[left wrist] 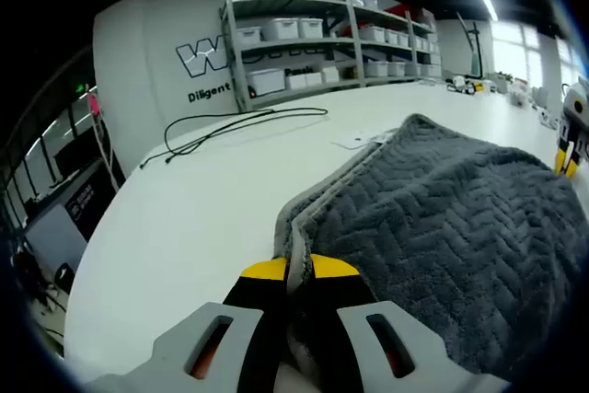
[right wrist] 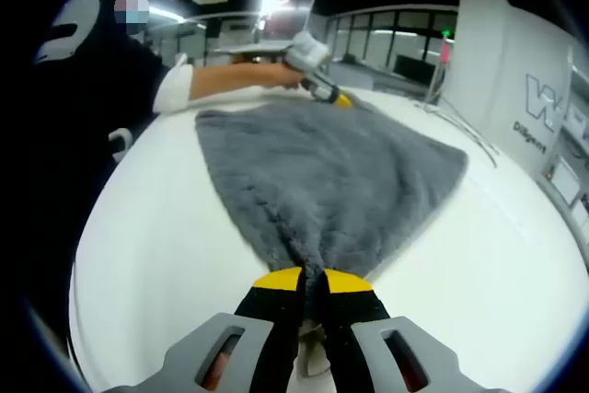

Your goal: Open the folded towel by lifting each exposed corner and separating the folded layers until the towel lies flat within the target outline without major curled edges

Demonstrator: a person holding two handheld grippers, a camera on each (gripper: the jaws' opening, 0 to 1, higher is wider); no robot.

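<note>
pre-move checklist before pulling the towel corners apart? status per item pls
1. Left gripper shut on the towel edge: ok.
2. Right gripper shut on a towel corner: ok.
3. Towel lying flat: not ok, it humps up in the left gripper view.
4. Black cable apart from the towel: ok.
5. Towel on the white table, not hanging over the rim: ok.
6. Target outline located: cannot tell.

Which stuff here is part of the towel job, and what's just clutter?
Job:
- grey towel
- left claw, pinching a towel edge
- right claw, pinching a towel corner
- white table

Clutter:
- black cable
- shelf of bins
</note>
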